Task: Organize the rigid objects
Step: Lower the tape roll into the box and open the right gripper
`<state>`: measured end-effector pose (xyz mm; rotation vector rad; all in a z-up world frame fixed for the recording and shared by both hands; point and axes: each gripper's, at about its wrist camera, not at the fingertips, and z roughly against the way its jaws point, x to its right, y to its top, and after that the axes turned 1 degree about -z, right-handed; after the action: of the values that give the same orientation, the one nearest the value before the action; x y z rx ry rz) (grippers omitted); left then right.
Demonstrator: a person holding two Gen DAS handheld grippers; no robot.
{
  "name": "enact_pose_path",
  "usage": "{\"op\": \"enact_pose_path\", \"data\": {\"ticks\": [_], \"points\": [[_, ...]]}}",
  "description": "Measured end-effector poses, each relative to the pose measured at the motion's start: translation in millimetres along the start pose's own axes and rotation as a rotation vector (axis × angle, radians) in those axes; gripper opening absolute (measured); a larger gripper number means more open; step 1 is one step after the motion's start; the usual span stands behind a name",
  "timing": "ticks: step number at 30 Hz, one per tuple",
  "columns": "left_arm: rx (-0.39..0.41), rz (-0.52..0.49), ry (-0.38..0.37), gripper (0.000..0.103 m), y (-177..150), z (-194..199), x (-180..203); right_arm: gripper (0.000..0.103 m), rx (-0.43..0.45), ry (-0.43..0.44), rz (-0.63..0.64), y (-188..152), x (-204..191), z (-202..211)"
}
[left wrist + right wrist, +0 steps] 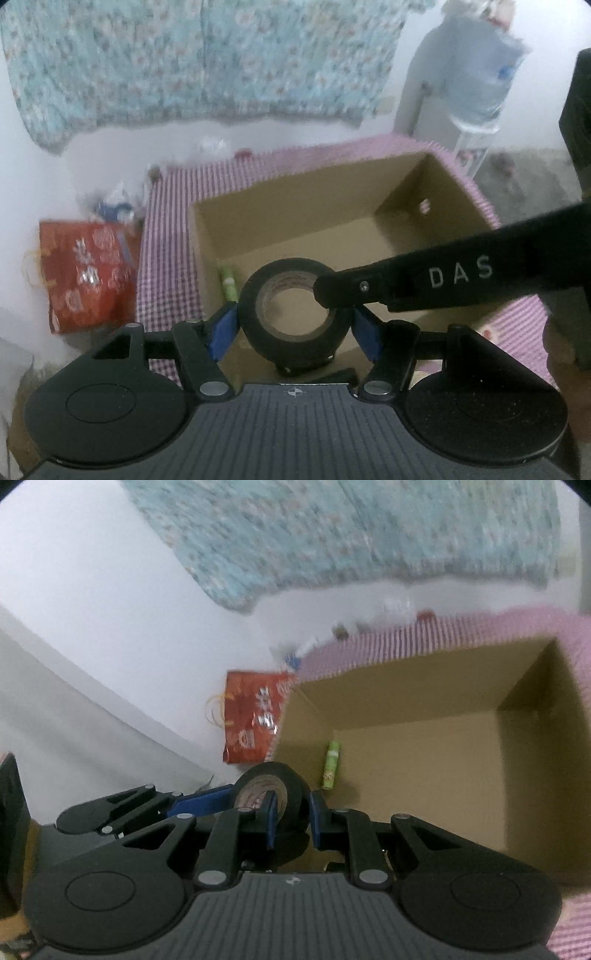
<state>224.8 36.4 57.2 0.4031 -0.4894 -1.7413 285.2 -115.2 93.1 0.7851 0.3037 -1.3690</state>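
Note:
A black tape roll (295,314) with a brown core is held over the near edge of an open cardboard box (295,218). My left gripper (293,325) grips the roll's outer sides with its blue pads (223,330). My right gripper (291,812) is shut on the roll's (291,782) right wall, one finger through the core; its finger (369,286) reaches in from the right in the left wrist view. A small green tube (331,765) lies on the box floor (417,775) at the left; it also shows in the left wrist view (229,284).
The box stands on a pink checked cloth (166,236). A red gift bag (88,273) sits on the floor to the left, also in the right wrist view (255,712). A water dispenser with bottle (476,85) stands at the back right. Floral fabric (207,59) hangs on the wall.

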Motion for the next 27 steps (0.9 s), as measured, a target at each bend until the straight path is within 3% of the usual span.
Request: {"op": "enact_pose_path", "data": {"ticks": [5, 11, 20, 27], "points": [[-0.09, 0.005, 0.004, 0.066, 1.1, -34.9, -5.9, 0.02, -0.102, 0.006, -0.074, 13.3, 31.9, -42.7], [-0.161, 0.006, 0.016, 0.066, 5.0, -64.1, -3.8, 0.02, -0.161, 0.004, -0.131, 16.0, 59.8, -70.9], [-0.177, -0.08, 0.075, 0.066, 11.6, -86.0, 9.3, 0.02, -0.183, -0.01, -0.177, 23.2, 79.1, -94.7], [-0.15, -0.078, 0.066, 0.066, 14.0, -81.1, 11.4, 0.02, -0.2, -0.017, -0.199, 19.7, 84.9, -107.3]]}}
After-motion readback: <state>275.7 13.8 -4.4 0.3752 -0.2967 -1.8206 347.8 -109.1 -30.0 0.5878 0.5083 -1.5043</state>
